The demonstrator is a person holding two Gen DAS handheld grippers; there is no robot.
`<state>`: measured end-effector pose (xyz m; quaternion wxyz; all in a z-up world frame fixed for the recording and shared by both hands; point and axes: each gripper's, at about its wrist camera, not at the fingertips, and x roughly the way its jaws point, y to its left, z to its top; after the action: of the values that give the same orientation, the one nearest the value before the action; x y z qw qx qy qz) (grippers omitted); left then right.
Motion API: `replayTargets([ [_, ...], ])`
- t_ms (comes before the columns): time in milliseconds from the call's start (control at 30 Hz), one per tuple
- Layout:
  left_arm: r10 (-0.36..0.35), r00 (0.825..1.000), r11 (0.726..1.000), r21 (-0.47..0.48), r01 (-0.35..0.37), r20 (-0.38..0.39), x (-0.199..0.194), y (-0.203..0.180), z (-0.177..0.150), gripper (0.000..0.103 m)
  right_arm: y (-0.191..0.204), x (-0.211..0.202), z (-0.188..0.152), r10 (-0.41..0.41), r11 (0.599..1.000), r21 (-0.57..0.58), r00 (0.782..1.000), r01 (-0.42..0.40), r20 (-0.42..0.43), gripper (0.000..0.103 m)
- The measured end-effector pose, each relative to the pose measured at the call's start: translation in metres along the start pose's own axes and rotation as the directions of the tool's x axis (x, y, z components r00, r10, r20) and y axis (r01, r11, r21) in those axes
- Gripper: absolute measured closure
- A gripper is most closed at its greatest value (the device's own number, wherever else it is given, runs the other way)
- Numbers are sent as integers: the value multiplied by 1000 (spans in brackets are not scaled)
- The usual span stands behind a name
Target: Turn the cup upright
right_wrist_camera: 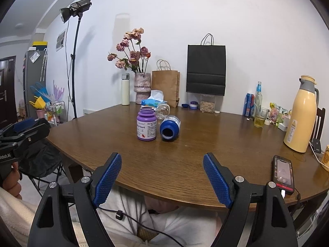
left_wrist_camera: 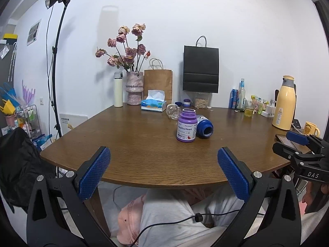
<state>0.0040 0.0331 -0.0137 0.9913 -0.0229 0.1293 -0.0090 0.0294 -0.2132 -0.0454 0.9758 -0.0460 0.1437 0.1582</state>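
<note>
A clear glass cup (left_wrist_camera: 172, 112) lies on its side on the brown table (left_wrist_camera: 133, 144), behind a purple open bottle (left_wrist_camera: 186, 128). A blue bottle (left_wrist_camera: 203, 126) lies on its side next to it. In the right wrist view the cup (right_wrist_camera: 162, 111) lies behind the purple bottle (right_wrist_camera: 146, 126) and the blue bottle (right_wrist_camera: 169, 127). My left gripper (left_wrist_camera: 163, 171) is open and empty at the near table edge. My right gripper (right_wrist_camera: 162, 178) is open and empty at the near edge too.
A vase of dried roses (left_wrist_camera: 134, 87), white flask (left_wrist_camera: 118, 89), tissue box (left_wrist_camera: 153, 103), paper bags (left_wrist_camera: 200, 69), drink bottles, a yellow thermos (left_wrist_camera: 284, 103) and a mug line the table's back and right. A phone (right_wrist_camera: 283, 174) lies near the right edge.
</note>
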Motion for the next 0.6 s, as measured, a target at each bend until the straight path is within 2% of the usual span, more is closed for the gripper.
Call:
replayTargets([
  [600, -19, 1000, 1000, -6, 19, -7, 3, -4, 1, 0, 1, 0, 0, 1, 1000, -1, 1000, -1, -6, 17],
])
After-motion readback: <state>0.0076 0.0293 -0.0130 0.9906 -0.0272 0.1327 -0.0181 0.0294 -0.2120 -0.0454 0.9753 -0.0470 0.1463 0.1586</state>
